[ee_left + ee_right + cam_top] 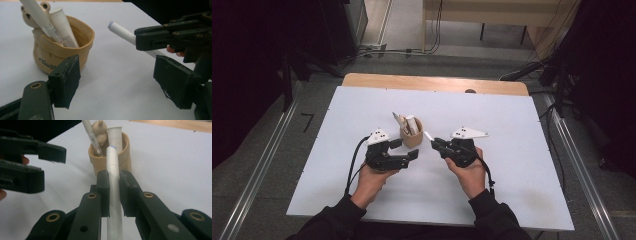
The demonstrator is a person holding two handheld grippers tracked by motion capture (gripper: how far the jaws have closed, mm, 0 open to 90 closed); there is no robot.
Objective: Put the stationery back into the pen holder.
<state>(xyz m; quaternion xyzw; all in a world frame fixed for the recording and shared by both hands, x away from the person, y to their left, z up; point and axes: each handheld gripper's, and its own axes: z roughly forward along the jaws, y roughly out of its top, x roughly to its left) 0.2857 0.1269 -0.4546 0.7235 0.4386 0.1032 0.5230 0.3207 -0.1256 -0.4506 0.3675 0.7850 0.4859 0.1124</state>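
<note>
A tan soft cup (411, 136) stands mid-table and holds a white tube, a thin labelled pen and a small tan figure. My right gripper (438, 145) is just right of it, shut on a white pen (428, 135) whose tip slants toward the cup. The right gripper view has both pads (114, 192) pressed on the pen (112, 162), the cup (125, 157) right behind its tip. My left gripper (404, 150) sits in front of the cup and slightly left, open and with nothing between its pads. Its own view (120, 80) looks past the cup (45, 55) at the held pen (123, 32).
The white table top (512, 115) has a wooden strip along its far edge. Dark curtains and cables flank the table. Metal rails run on the floor at both sides.
</note>
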